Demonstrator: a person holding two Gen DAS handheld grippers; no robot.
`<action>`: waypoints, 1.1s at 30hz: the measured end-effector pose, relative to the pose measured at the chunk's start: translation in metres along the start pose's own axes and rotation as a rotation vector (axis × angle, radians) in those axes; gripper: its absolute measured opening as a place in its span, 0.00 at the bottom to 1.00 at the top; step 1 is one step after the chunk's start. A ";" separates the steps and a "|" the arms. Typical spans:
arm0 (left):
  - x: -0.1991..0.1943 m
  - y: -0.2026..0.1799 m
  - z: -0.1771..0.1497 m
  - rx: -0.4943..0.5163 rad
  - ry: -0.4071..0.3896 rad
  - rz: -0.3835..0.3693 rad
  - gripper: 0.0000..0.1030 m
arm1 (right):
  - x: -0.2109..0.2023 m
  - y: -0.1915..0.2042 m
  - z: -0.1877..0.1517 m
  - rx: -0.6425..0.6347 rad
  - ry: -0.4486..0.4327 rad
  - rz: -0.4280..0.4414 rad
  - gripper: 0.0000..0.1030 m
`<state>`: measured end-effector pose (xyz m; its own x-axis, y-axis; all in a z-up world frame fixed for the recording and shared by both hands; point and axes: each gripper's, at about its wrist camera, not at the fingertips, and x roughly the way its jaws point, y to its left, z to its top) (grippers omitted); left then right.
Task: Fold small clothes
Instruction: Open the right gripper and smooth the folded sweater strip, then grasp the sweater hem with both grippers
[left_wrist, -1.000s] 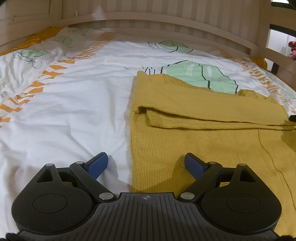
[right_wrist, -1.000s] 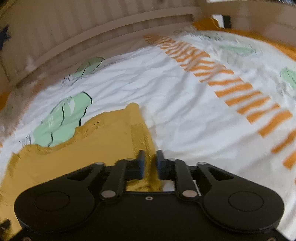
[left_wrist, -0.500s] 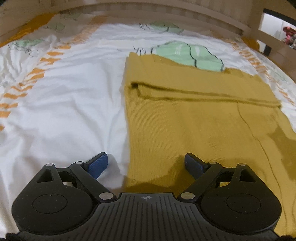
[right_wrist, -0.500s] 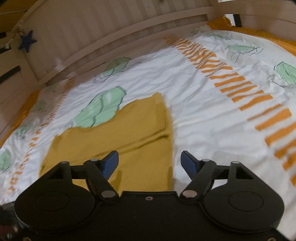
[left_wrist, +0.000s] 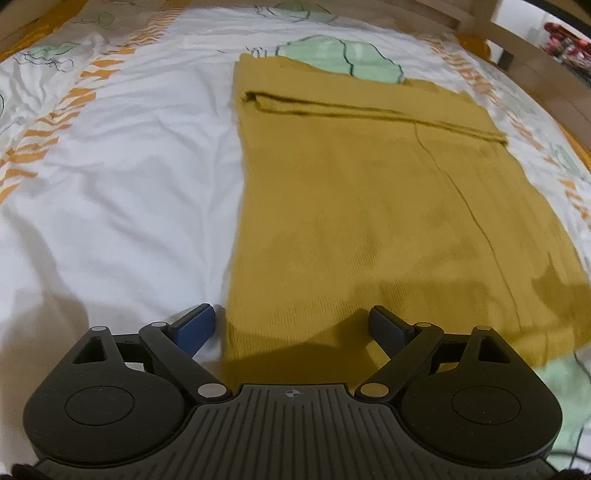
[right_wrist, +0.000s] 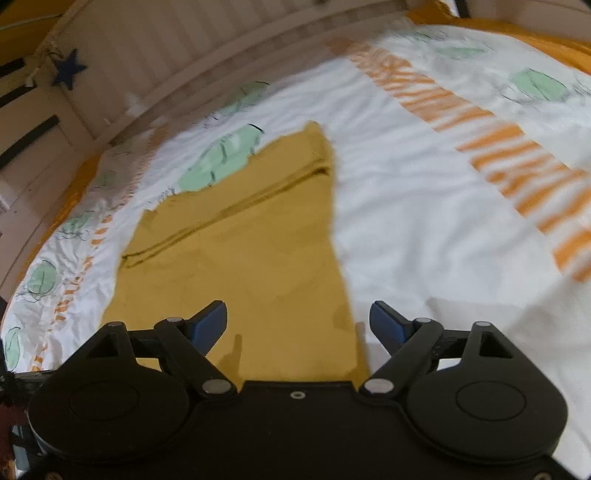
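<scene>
The white bedsheet with orange stripes and green leaves (left_wrist: 110, 184) carries the mustard-yellow knitted garment (left_wrist: 369, 203), lying flat with its far edge folded over. Grasp both near corners evenly for the next fold. The left gripper (left_wrist: 291, 325) hovers, jaws wide, empty. The right gripper (right_wrist: 297, 325) has just been opening; nothing sits between its jaws.

Mustard knit (left_wrist: 369, 206) on patterned bedsheet (left_wrist: 122, 192)

The mustard knit garment (left_wrist: 369, 206) runs under the left gripper's body — its near hem hidden; the orange-striped bedsheet (right_wrist: 480, 147) smears with blur.
</scene>
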<state>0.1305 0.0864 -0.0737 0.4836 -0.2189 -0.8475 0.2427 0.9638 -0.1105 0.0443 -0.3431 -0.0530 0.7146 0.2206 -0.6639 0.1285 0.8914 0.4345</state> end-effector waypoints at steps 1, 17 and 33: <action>-0.003 -0.001 -0.004 0.005 0.000 -0.001 0.88 | -0.003 -0.004 -0.003 0.009 0.009 -0.010 0.85; -0.022 0.019 -0.029 -0.161 0.028 -0.114 0.87 | 0.009 -0.002 -0.023 -0.045 0.172 0.006 1.00; -0.008 0.023 -0.024 -0.162 0.069 -0.165 0.89 | 0.020 -0.019 -0.020 0.071 0.235 0.209 1.00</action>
<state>0.1125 0.1140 -0.0820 0.3889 -0.3700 -0.8437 0.1734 0.9288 -0.3274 0.0421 -0.3472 -0.0867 0.5530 0.4889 -0.6747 0.0492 0.7892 0.6122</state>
